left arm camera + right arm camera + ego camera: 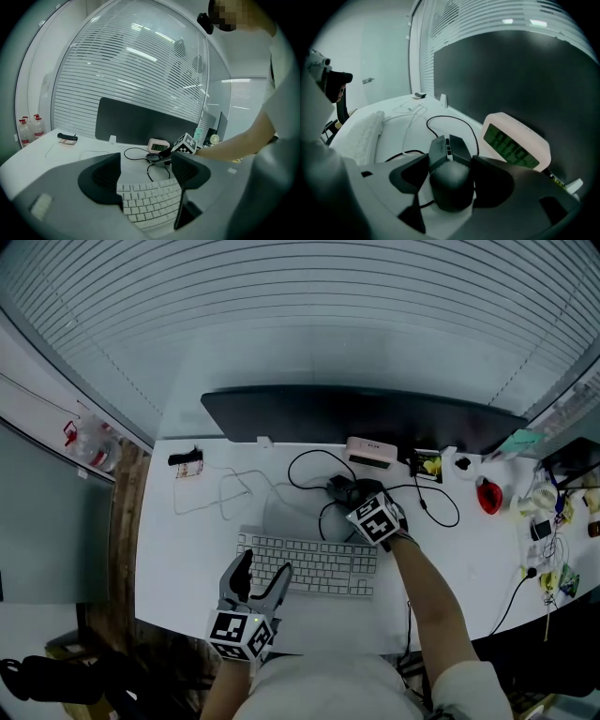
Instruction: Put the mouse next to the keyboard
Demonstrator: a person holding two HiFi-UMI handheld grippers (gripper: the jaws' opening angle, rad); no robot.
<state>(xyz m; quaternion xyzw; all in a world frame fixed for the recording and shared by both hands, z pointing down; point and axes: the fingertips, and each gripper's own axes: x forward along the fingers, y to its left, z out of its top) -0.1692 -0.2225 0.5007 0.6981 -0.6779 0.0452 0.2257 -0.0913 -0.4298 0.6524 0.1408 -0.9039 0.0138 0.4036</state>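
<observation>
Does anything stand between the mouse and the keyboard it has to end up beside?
Nothing solid shows. The mouse sits between the right gripper's jaws, just behind the keyboard's right end. Only a black cable loops across the table between them.

The left gripper (146, 168) has its two dark jaws standing apart with nothing pressed between them. In the gap, toward 6 o'clock, lies the white keyboard (150, 202) on the pale worktop (70, 154). Beyond the jaws at 12 o'clock a black cable (136, 151) loops toward a small clock (158, 146) with a green display, and behind that stands a wide black monitor (136, 123) in front of slatted blinds (131, 70). A person's arm (234, 147) reaches in from 3 o'clock, bringing the right gripper (164, 154), with its marker cube uppermost, down on the dark mouse (151, 158). At 9 o'clock two red-capped bottles (29, 130) stand at the worktop's edge, with a small black object (68, 137) near them.
</observation>
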